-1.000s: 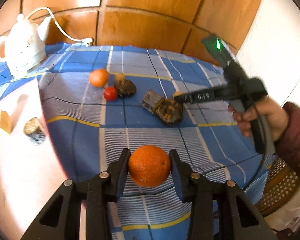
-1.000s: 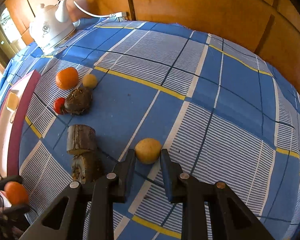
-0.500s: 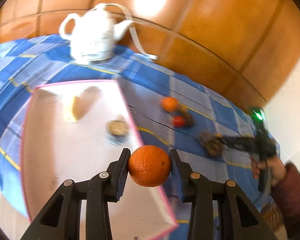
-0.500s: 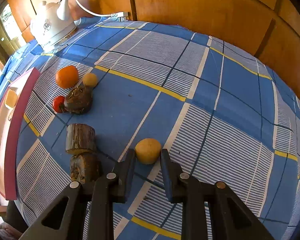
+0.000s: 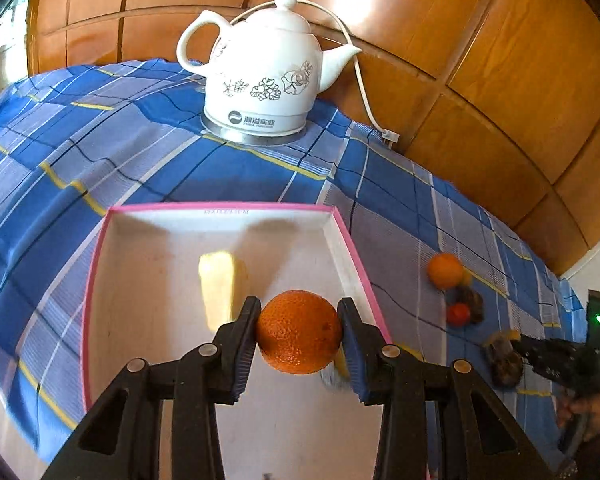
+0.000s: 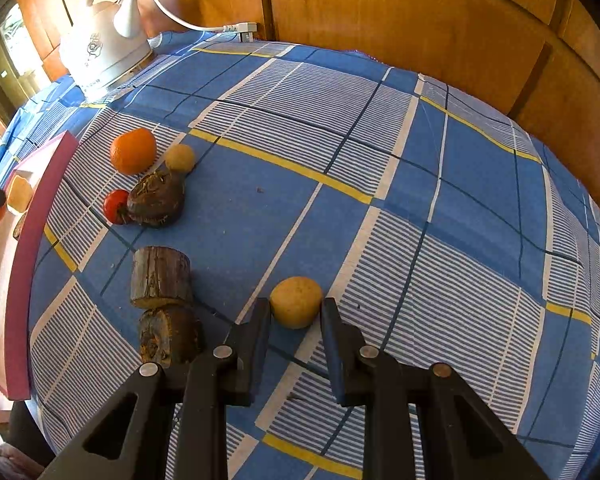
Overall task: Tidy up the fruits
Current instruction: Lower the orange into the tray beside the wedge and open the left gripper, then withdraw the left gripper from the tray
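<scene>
My left gripper (image 5: 298,330) is shut on an orange (image 5: 299,332) and holds it above the pink-rimmed white tray (image 5: 220,210). A pale yellow piece (image 5: 217,288) lies in the tray. My right gripper (image 6: 295,314) is shut on a small yellow fruit (image 6: 296,302) that sits on the blue checked cloth. A second orange (image 6: 133,151), another small yellow fruit (image 6: 179,157), a red tomato (image 6: 114,206) and a dark brown fruit (image 6: 157,199) lie in a cluster to the left.
Two brown wood stumps (image 6: 161,276) stand left of my right gripper. A white kettle (image 5: 262,76) with a cord stands behind the tray. Wooden panels wall the back. The tray edge (image 6: 28,240) shows at the far left of the right wrist view.
My left gripper has carried the orange left from over the cloth to over the tray, and turned toward the kettle. My right gripper has stayed on the yellow fruit.
</scene>
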{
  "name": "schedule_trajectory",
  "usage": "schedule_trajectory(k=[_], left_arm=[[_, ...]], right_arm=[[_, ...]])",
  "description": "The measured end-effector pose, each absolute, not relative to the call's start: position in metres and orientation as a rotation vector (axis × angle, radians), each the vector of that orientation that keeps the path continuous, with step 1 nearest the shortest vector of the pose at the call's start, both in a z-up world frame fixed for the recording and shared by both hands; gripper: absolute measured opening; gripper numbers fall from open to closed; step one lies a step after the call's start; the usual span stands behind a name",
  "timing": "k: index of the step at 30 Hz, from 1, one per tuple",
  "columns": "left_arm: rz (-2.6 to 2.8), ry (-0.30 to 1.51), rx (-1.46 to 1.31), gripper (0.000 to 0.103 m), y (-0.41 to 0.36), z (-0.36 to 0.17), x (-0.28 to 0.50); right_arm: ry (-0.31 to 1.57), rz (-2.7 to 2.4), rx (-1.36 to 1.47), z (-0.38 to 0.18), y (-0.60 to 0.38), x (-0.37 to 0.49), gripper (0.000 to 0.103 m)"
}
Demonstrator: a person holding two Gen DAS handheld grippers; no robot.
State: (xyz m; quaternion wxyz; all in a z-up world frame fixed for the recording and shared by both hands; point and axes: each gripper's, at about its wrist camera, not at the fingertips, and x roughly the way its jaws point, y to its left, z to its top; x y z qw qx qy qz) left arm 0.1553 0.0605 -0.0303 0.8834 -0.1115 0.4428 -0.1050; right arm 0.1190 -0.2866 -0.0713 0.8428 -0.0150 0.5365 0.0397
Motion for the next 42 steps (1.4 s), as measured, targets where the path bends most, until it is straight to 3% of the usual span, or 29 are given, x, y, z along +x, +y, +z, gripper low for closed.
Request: schedule_trajectory(k=[6, 15, 29, 42], left_arm=[[-0.194, 0.917, -0.222, 0.044, 0.057, -0.032, 0.164], [-0.124, 0.924, -0.170, 0.044, 0.051, -0.034, 0.115], [-0.139, 0.883, -0.130, 0.053, 0.041, -0.019, 0.066], [-0.146, 0.897, -0.116, 0.054, 0.039, -0.020, 0.053]], right_arm=[[1.130, 0.083, -0.037, -0.072, -0.286, 0.120, 0.026], [1.127, 0.081, -0.054, -0.071, -0.284, 0.119, 0.026], [1.123, 0.069, -0.081, -0.070, -0.280, 0.119, 0.026], [1.119, 0.066, -0.092, -0.069, -0.278, 0.119, 0.026]])
